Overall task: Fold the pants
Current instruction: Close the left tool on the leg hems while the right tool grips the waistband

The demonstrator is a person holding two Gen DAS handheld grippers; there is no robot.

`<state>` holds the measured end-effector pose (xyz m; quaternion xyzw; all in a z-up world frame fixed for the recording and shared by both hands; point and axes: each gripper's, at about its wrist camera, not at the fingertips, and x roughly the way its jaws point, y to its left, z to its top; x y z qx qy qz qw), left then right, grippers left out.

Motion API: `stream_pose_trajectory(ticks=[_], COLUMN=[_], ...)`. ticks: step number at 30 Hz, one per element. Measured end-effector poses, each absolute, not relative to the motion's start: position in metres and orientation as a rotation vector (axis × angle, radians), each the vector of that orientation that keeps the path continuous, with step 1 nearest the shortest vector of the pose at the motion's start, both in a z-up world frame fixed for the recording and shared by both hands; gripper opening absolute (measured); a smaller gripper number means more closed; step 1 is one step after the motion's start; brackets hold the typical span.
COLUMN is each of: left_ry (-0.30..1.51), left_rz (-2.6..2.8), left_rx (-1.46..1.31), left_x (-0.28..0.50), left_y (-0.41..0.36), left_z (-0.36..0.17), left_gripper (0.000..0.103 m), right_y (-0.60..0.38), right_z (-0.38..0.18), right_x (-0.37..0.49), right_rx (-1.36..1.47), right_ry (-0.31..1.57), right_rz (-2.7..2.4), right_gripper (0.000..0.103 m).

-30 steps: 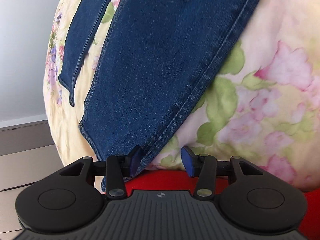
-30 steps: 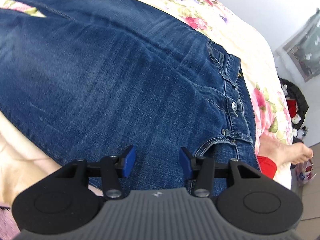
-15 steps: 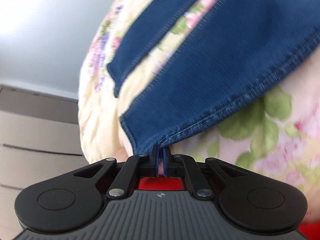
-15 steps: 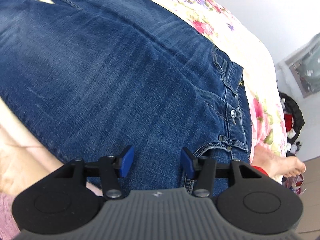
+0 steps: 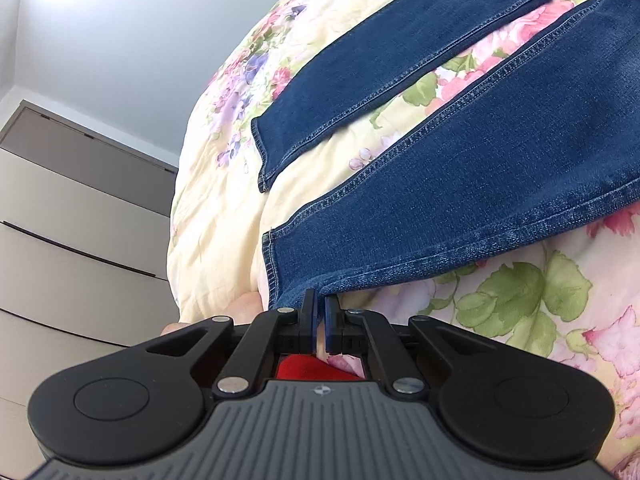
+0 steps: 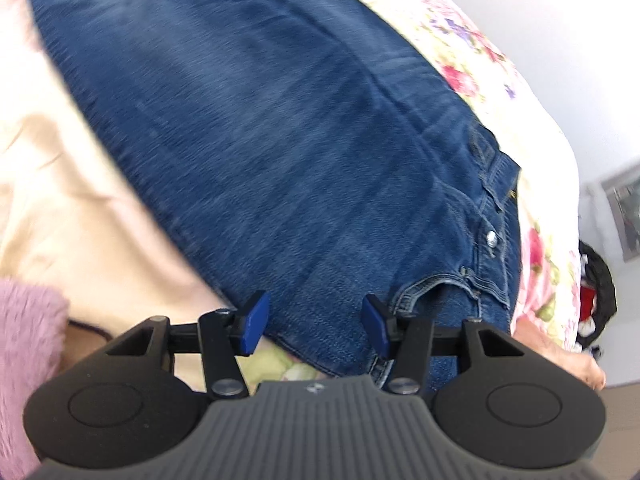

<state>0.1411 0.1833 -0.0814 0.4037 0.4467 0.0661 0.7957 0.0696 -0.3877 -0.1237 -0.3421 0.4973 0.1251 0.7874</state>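
Dark blue jeans lie spread on a floral bedspread [image 5: 520, 300]. In the left wrist view the near leg [image 5: 460, 208] runs up to the right, and the far leg [image 5: 360, 92] lies beyond it. My left gripper [image 5: 319, 312] is shut on the near leg's hem corner. In the right wrist view the jeans' hip and waistband [image 6: 492, 216] with its metal button [image 6: 491, 239] show. My right gripper [image 6: 316, 320] is open, its jaws straddling the jeans' near side edge by the front pocket [image 6: 432, 288].
A beige drawer unit [image 5: 80, 220] stands left of the bed. A pink fuzzy sleeve [image 6: 28, 340] shows at lower left. A bare foot [image 6: 560, 356] and a dark pile of items [image 6: 596, 300] lie on the floor at the right.
My left gripper closed on the near leg's hem corner and has tilted, lifting the view. My right gripper has moved back toward the jeans' near side edge, still open.
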Motion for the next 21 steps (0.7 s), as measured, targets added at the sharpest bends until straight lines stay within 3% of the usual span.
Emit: stream_pose_trajectory(ticks=[4, 11, 16, 21], left_ry=[0.972, 0.983, 0.988, 0.985], left_rz=[0.147, 0.157, 0.165, 0.173], left_rx=[0.853, 0.839, 0.818, 0.765], left_x=[0.140, 0.142, 0.143, 0.143], left_y=[0.185, 0.185, 0.185, 0.189], left_z=[-0.084, -0.087, -0.088, -0.085], left_gripper=[0.005, 0.005, 0.005, 0.005], right_y=[-0.385, -0.379, -0.380, -0.379], right_z=[-0.127, -0.149, -0.156, -0.147], right_x=[0.060, 0.049, 0.052, 0.053], right_rx=[-0.796, -0.956, -0.988, -0.971], right_ry=[1.114, 1.043, 1.044, 0.979], right_rz=[0.328, 0.306, 0.293, 0.248], right_gripper=[0.054, 0.051, 0.038, 0.011])
